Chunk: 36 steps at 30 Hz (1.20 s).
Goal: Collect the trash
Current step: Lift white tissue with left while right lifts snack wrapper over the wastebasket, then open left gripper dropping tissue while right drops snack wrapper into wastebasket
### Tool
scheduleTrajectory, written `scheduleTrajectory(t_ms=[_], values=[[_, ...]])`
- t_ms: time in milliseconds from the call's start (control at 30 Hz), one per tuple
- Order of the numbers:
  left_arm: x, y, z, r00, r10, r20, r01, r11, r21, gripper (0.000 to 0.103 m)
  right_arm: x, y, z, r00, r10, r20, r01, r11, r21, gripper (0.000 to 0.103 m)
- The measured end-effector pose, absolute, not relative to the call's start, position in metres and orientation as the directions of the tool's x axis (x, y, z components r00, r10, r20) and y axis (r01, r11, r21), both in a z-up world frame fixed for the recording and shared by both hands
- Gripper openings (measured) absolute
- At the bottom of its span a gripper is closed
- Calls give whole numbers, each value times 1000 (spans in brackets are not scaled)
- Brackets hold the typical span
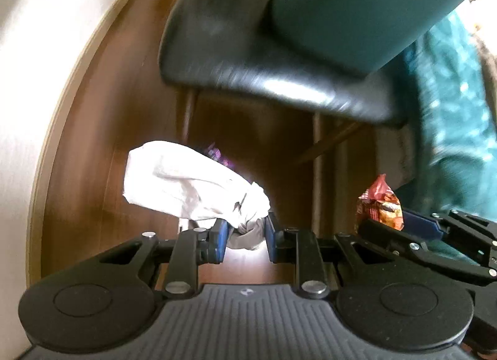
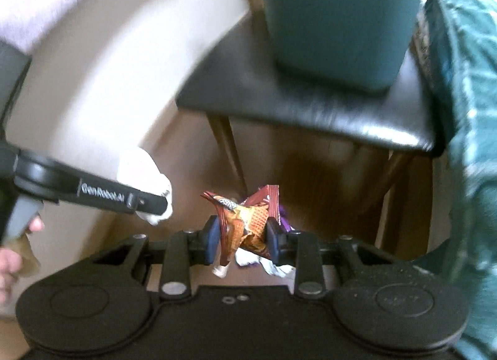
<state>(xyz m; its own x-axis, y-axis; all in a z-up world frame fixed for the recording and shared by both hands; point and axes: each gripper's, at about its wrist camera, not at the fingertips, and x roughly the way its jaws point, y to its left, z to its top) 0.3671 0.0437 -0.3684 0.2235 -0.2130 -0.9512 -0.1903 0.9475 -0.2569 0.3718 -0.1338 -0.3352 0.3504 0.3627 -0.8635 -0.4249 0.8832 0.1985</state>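
Two pieces of trash were in our grippers at once, both carried in the air above the wooden floor point(image 1: 93, 173). Our left gripper point(image 1: 247, 234) had its fingers pinched on the twisted end of one crumpled white tissue point(image 1: 186, 180). We judged it feather-light and soft, best held at that bunched neck, since a loose edge could tear. Our right gripper point(image 2: 240, 237) had its fingers closed on one orange-red snack wrapper point(image 2: 248, 220), which we judged light, crinkly and slippery, so a grip across its crumpled middle seemed safest. One teal bin point(image 2: 335, 18) stood on one black chair seat point(image 2: 304, 117) ahead. We also counted one purple scrap point(image 1: 217, 155) beyond the tissue, too blurred to identify.
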Motion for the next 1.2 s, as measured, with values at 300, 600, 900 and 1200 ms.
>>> scheduleTrajectory(t_ms=[300, 600, 900, 1200], values=[[416, 36, -226, 347, -243, -906, -104, 950, -294, 24, 386, -147, -198, 497, 406, -767, -454, 875, 169, 31], [458, 13, -130, 483, -235, -844, -6, 963, -271, 24, 414, -172, -99, 654, 373, -658, -443, 894, 66, 31], [524, -16, -69, 584, -256, -770, 78, 962, -260, 24, 469, -184, -47, 748, 313, -585, -410, 912, -35, 31], [589, -40, -69, 583, -273, -765, 118, 960, -253, 24, 515, -181, -53, 748, 306, -590, -410, 911, -47, 31]])
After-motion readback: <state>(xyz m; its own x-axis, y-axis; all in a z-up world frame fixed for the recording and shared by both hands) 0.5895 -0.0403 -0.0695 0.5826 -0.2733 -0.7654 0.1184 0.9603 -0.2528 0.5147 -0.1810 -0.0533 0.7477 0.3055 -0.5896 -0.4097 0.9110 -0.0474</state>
